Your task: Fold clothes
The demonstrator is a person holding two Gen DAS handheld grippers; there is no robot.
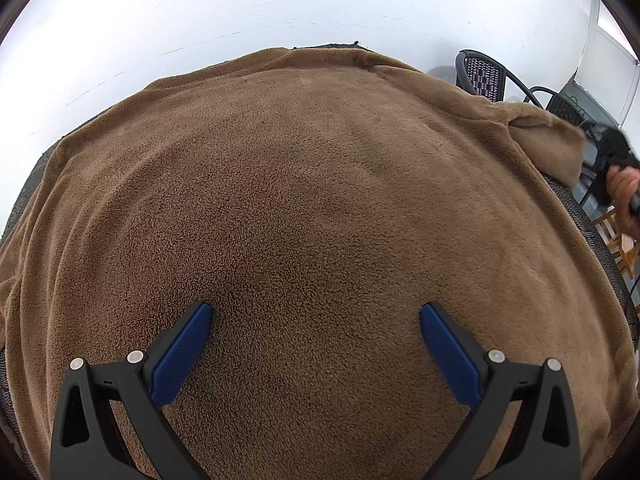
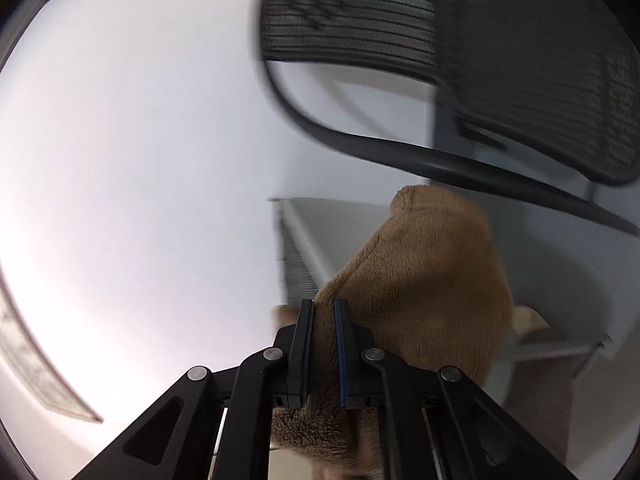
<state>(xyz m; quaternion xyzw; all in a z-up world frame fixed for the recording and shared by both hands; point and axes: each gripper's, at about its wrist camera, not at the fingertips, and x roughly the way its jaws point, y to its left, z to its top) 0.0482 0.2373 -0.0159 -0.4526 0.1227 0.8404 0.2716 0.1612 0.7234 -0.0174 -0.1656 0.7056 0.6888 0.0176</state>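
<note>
the brown fleece garment [image 1: 320,208] lies spread flat over a dark mesh table [image 1: 592,240], covering nearly all of it; only the table's dark rim shows past the garment's left and right edges. the left gripper [image 1: 316,316] hangs over the near part of the garment with its jaws spread wide, blue pads [image 1: 180,356] facing inward, nothing between them. whether the fingertips touch the fleece cannot be told.

at the garment's far right corner a sleeve or cuff end [image 1: 552,140] is lifted off the surface. the right gripper [image 2: 323,312] has its jaws drawn close together, clamped on a fold of that same brown fleece [image 2: 424,280], which bunches up beyond the fingers and hangs down behind them. in the left wrist view the right gripper appears blurred at the garment's right edge, with the person's hand [image 1: 624,196] on its handle.

a black mesh chair [image 2: 360,28] stands beyond the garment's right side, blurred, against a white wall [image 1: 280,8].
</note>
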